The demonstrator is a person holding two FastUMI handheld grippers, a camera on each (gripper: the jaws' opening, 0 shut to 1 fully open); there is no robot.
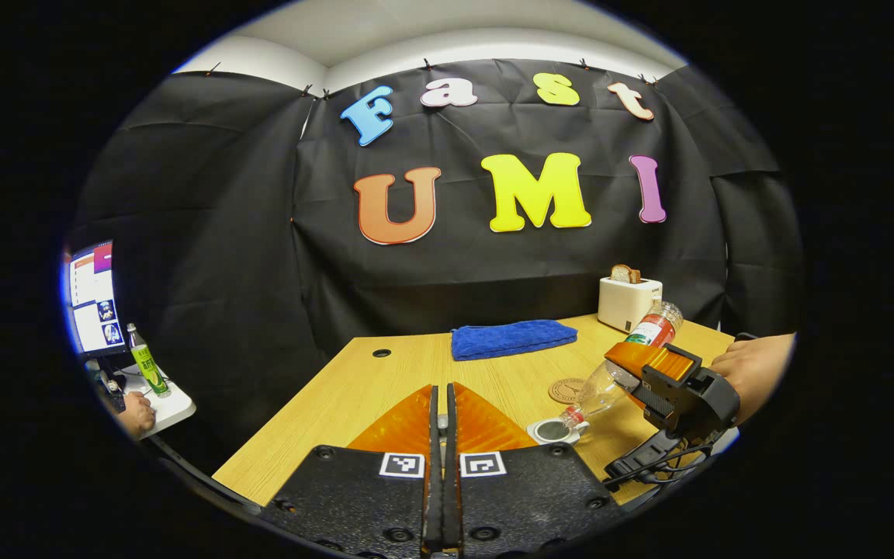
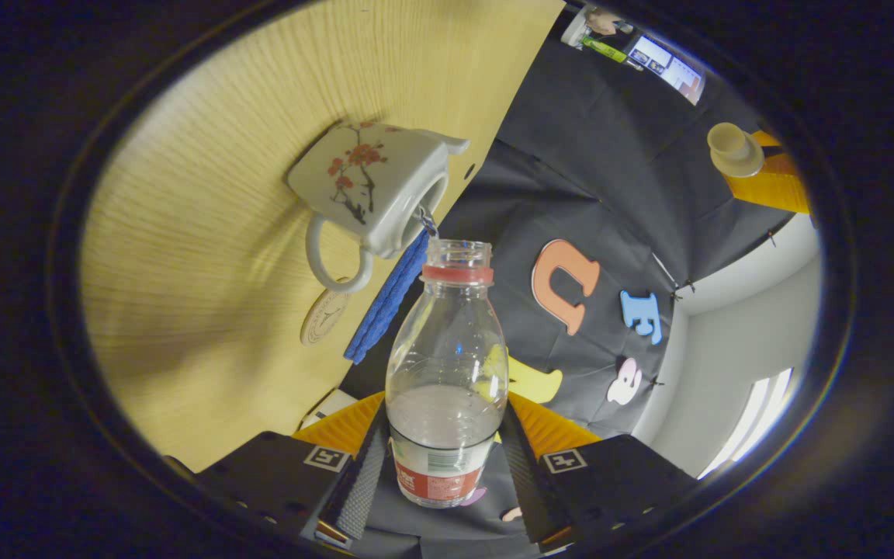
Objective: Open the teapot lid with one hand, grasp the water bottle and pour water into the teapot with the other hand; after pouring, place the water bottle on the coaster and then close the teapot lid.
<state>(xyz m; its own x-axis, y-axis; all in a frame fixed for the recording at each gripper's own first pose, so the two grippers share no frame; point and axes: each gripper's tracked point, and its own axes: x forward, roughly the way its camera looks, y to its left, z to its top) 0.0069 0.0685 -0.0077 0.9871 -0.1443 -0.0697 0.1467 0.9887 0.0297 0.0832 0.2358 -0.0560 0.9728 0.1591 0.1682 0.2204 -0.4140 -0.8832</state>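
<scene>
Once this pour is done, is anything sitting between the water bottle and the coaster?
Nothing visible does. The water bottle, tipped over the teapot in the right gripper, hangs just beside the bare coaster; the blue towel and toaster lie farther back.

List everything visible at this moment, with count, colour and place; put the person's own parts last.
Clear plastic water bottle: 1, red neck ring and label, tilted over the teapot.
White ceramic teapot with red blossoms: 1, on the wooden table, lid off.
Pale teapot lid: 1, held up in the left gripper.
Round brown coaster: 1, beside the teapot.
Blue folded towel: 1, table's far side.
White toaster: 1, far corner, bread inside.
Green bottle: 1, side desk.
Monitor: 1, side desk.
Left gripper: shut.
Right gripper: shut on the bottle.
Hand: holds the right gripper.
</scene>
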